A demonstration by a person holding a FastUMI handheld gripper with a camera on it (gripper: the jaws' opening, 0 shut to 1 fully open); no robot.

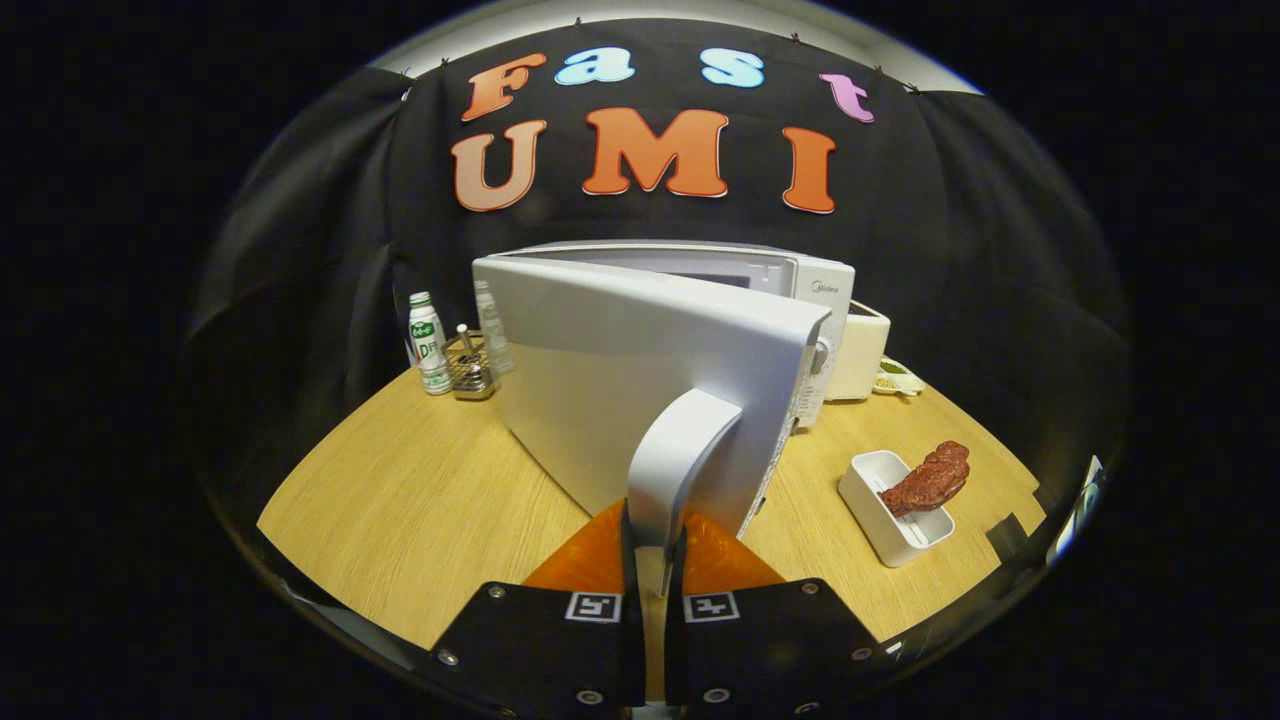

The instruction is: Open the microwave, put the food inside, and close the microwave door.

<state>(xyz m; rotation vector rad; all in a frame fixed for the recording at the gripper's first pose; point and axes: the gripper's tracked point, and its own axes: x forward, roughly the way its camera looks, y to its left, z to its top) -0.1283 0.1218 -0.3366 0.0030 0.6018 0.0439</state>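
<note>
A white microwave stands at the back of the wooden table. Its door is swung partly out toward me. The door's curved handle runs down between my fingers, and my gripper is shut on the handle's lower end. To the right of the fingers, a reddish-brown piece of food lies across a small white rectangular dish on the table.
Left of the microwave stand a white-and-green bottle, a clear bottle and a small wire basket. A cream-coloured appliance sits right of the microwave, with a small dish beside it. Black cloth walls surround the table.
</note>
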